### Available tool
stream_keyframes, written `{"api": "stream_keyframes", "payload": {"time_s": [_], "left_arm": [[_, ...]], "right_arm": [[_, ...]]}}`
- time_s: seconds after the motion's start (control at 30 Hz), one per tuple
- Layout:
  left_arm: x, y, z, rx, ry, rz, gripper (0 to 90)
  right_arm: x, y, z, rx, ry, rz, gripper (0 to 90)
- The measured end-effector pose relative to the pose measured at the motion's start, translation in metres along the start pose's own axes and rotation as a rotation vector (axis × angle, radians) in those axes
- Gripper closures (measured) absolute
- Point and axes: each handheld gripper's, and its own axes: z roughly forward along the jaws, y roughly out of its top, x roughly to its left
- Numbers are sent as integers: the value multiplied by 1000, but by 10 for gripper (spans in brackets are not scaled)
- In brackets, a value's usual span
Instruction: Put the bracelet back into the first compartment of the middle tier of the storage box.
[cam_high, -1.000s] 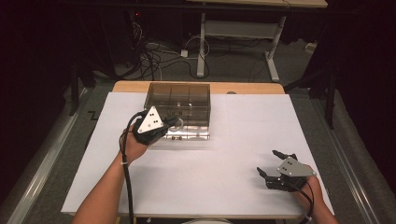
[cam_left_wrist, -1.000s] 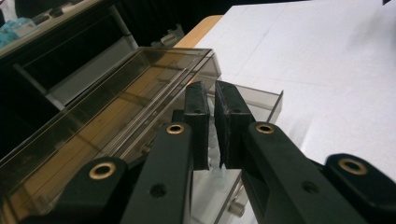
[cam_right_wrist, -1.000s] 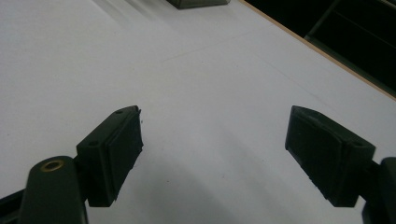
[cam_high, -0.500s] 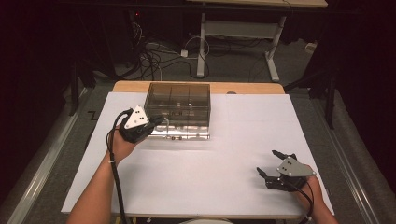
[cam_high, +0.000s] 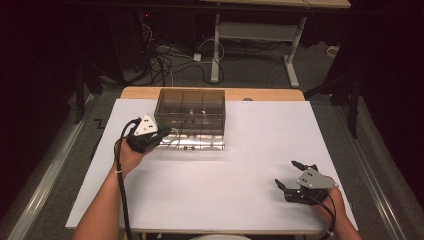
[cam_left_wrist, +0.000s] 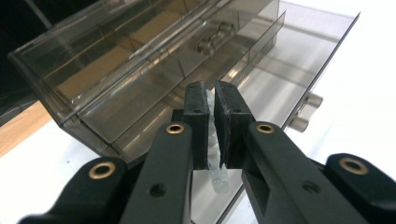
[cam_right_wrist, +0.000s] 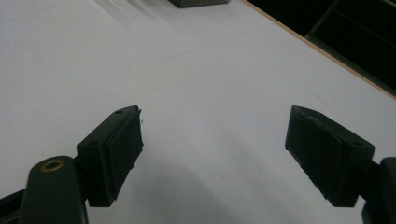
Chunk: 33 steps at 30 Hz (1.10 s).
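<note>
A smoky clear compartment box (cam_high: 190, 107) stands at the back middle of the white sheet, its lid (cam_high: 195, 141) folded open flat toward me. My left gripper (cam_high: 161, 135) hovers at the box's front left corner. In the left gripper view its jaws (cam_left_wrist: 211, 95) are shut on a small ribbed translucent white piece (cam_left_wrist: 217, 175), with the box's divided compartments (cam_left_wrist: 140, 88) just beyond. My right gripper (cam_high: 286, 173) rests near the front right of the sheet, open with nothing between its pads (cam_right_wrist: 212, 126).
The white sheet (cam_high: 250, 150) covers most of the wooden table (cam_high: 140, 93). Beyond the far edge are cables and desk legs (cam_high: 215, 45) on a dark floor. Bare sheet lies between the two grippers.
My left gripper has slid left from over the box's front to its left corner, still pinching the small piece. The right gripper has stayed put and open.
</note>
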Motion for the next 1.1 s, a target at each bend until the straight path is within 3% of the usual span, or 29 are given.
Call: {"api": "stream_keyframes", "payload": {"time_s": [0.2, 0.6, 0.73, 0.77, 0.87, 1.1], "left_arm": [[2, -4, 4, 26, 13, -5, 824], [-2, -5, 9, 64, 58, 35, 824], [-3, -5, 10, 63, 62, 36, 824], [-4, -5, 12, 59, 62, 14, 823], [-5, -4, 14, 85, 108, 43, 776], [-7, -2, 10, 30, 131, 53, 720]], "right_arm": [[0, 0, 1, 3, 2, 3, 197], [-1, 0, 0, 2, -6, 9, 196], [-1, 0, -1, -3, -8, 7, 196], [-1, 0, -1, -3, -9, 8, 195], [-2, 0, 0, -3, -10, 11, 195], [-2, 0, -1, -12, -7, 14, 193]]}}
